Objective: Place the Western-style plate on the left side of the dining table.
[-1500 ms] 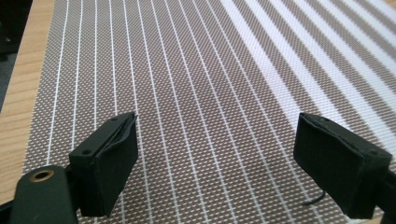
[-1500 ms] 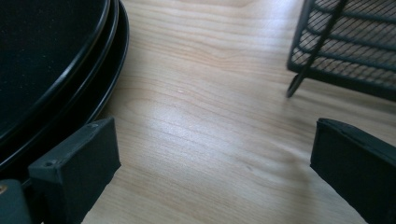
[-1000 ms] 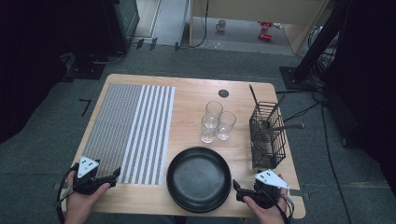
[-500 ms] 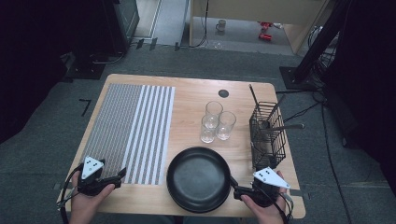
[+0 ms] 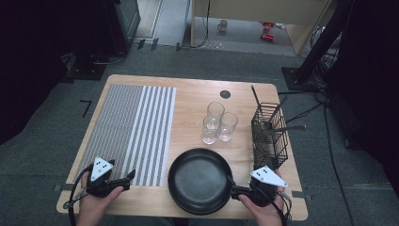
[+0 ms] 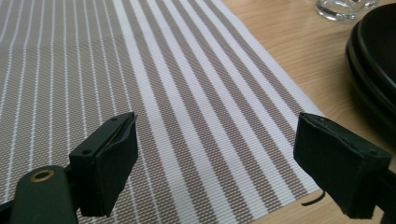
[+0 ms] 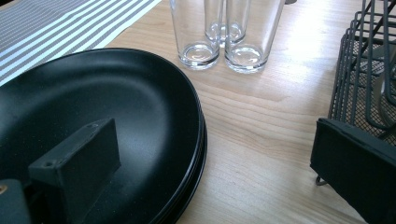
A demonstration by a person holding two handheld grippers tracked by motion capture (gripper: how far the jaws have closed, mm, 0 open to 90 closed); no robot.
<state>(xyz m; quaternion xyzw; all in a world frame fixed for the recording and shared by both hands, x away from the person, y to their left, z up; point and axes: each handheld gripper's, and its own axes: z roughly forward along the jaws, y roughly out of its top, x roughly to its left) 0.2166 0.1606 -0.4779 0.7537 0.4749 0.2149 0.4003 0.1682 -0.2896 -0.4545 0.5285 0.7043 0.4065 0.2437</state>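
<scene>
A grey-and-white striped placemat covers the left half of the wooden table. My left gripper hovers open over the mat's near right corner; in the left gripper view its jaws stand wide apart above the stripes with nothing between them. A stack of black plates sits at the front middle. My right gripper is at the stack's right rim, open: one jaw is over the plates, the other beside the wire basket. It holds nothing.
Three clear glasses stand grouped behind the plates, also seen close in the right gripper view. A black wire basket holding cutlery stands at the right edge. A small black disc sits in the tabletop at the back.
My left hand has shifted a little to the right and up, bringing its jaws over the placemat's near corner. The right hand has stayed in place.
</scene>
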